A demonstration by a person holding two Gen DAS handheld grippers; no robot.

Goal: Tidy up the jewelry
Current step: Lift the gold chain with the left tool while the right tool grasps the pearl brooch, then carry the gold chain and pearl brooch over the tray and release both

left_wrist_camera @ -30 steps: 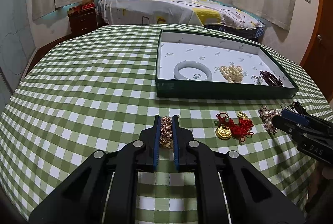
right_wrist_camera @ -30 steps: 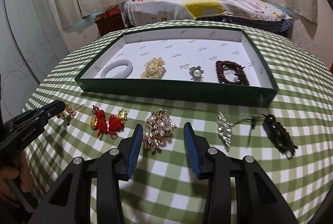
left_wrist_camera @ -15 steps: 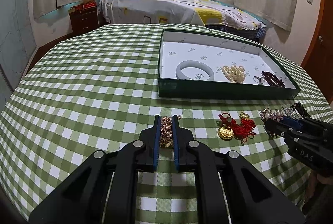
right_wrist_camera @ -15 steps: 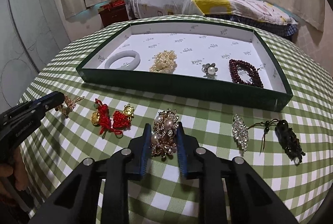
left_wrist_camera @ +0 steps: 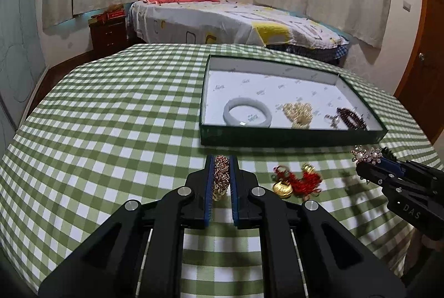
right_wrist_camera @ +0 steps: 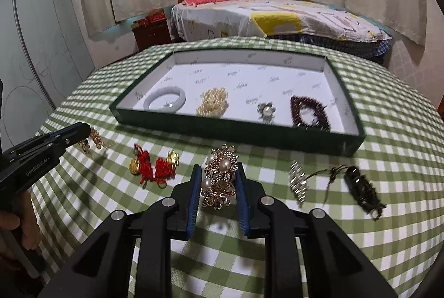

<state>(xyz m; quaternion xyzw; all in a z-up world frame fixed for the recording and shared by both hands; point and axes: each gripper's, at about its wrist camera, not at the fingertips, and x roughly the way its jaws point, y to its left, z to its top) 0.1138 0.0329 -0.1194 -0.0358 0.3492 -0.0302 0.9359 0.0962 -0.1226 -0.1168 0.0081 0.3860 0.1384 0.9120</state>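
So both hands are mid-pickup at the same time, which is kinda neat. Left claw (left_wrist_camera: 221, 173) is pinched shut around a little gold chain piece (left_wrist_camera: 221, 177), and it looks lifted just off the checkered counter (left_wrist_camera: 111, 131), though I can't swear it's clear of the cloth. Right claw (right_wrist_camera: 217, 178) is clamped on the gold and pearl brooch (right_wrist_camera: 219, 177), pads pressed against both sides of it, and judging by the shadows it's raised too. The green tray (right_wrist_camera: 236, 129) sits right behind them with a pale jade bangle (right_wrist_camera: 165, 102), a pearl cluster (right_wrist_camera: 212, 102), a small pearl flower brooch (right_wrist_camera: 266, 111) and a dark red bead bracelet (right_wrist_camera: 309, 112) already lined up along its near edge. Not yet tidied on the counter: the red knotted charm with gold coins (right_wrist_camera: 154, 166), a crystal clip (right_wrist_camera: 297, 181) and a dark beaded piece (right_wrist_camera: 363, 190). My read is the step in hand is carry-to-tray. Next move needs each piece lifted over the tray's front wall and set down on bare white liner, not on top of its neighbours. The chain could dangle and snag the rim, so I'd go high and release low.
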